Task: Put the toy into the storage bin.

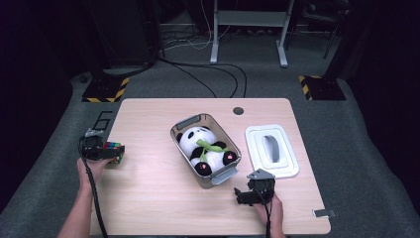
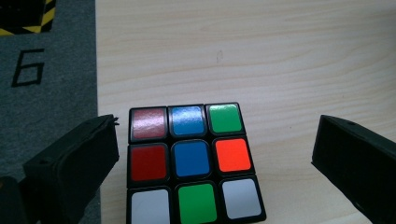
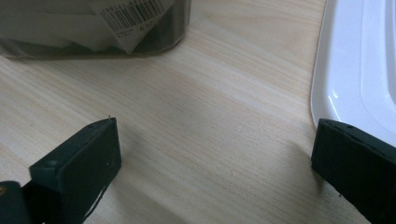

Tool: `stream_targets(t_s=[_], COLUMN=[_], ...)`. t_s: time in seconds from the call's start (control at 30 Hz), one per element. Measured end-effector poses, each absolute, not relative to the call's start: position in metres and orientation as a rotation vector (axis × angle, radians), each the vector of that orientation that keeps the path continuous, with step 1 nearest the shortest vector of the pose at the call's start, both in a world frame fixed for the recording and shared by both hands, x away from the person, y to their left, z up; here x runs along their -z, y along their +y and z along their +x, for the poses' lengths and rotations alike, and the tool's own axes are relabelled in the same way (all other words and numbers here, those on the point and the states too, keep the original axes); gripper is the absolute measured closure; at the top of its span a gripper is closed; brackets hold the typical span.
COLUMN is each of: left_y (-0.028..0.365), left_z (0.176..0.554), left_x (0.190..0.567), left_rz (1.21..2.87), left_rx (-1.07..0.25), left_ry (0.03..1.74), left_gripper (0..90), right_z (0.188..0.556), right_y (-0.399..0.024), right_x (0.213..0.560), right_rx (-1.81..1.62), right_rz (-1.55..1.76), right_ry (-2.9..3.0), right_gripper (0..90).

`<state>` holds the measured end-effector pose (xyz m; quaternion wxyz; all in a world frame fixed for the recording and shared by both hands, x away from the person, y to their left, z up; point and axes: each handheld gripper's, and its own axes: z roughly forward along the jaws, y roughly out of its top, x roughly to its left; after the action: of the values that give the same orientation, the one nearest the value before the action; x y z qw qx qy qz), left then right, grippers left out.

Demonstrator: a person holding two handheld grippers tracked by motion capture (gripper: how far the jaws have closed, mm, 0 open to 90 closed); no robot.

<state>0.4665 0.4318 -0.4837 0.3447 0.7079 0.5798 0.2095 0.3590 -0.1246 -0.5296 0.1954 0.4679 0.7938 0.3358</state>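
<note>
From the high view, the left tool (image 1: 110, 152) sits at the puzzle cube (image 1: 115, 151), which rests on the counter (image 1: 148, 198) well left of the clear bin (image 1: 184, 124) holding a plush panda (image 1: 205, 148). The right tool (image 1: 242, 195) hovers just beside the bin's near end, with the white lid (image 1: 285, 168) beyond it.

In the left gripper view, the jaws stand wide with the cube (image 2: 194, 163) between them, apart from both.

In the right gripper view, the jaws are spread wide over bare counter (image 3: 210, 116), the bin (image 3: 93, 28) ahead and the lid (image 3: 355, 60) alongside.

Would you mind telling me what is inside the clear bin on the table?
A panda plush with a green scarf lies inside the clear bin, nearly filling it. Whatever may lie beneath the plush is covered.
</note>
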Motion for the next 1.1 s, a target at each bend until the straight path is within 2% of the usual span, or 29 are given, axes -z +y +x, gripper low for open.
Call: stream_targets(t_s=[0.2, 0.3, 0.4, 0.5, 0.7, 1.1], left_y=[0.431, 0.431, 0.430, 0.429, 0.424, 0.416], left_z=[0.468, 0.468, 0.470, 0.470, 0.468, 0.463], left_x=[0.493, 0.495, 0.499, 0.503, 0.502, 0.497], left_rz=[1.865, 1.871, 1.885, 1.881, 1.904, 1.920], left_rx=[-0.537, -0.537, -0.536, -0.539, -0.565, -0.533], left_ry=[1.510, 1.504, 1.510, 1.517, 1.506, 1.477], left_gripper=[8.1, 16.7, 21.3, 31.1, 33.4, 33.9], right_z=[0.359, 0.359, 0.359, 0.359, 0.359, 0.359], right_y=[-0.125, -0.125, -0.125, -0.125, -0.125, -0.125], right_x=[0.530, 0.530, 0.530, 0.530, 0.530, 0.530], right_rx=[-0.941, -0.941, -0.941, -0.941, -0.941, -0.941], right_rz=[1.311, 1.312, 1.312, 1.311, 1.312, 1.312], right_ry=[2.224, 2.224, 2.224, 2.224, 2.223, 2.223], right_gripper=[0.7, 0.7, 0.7, 0.7, 0.8, 0.8])
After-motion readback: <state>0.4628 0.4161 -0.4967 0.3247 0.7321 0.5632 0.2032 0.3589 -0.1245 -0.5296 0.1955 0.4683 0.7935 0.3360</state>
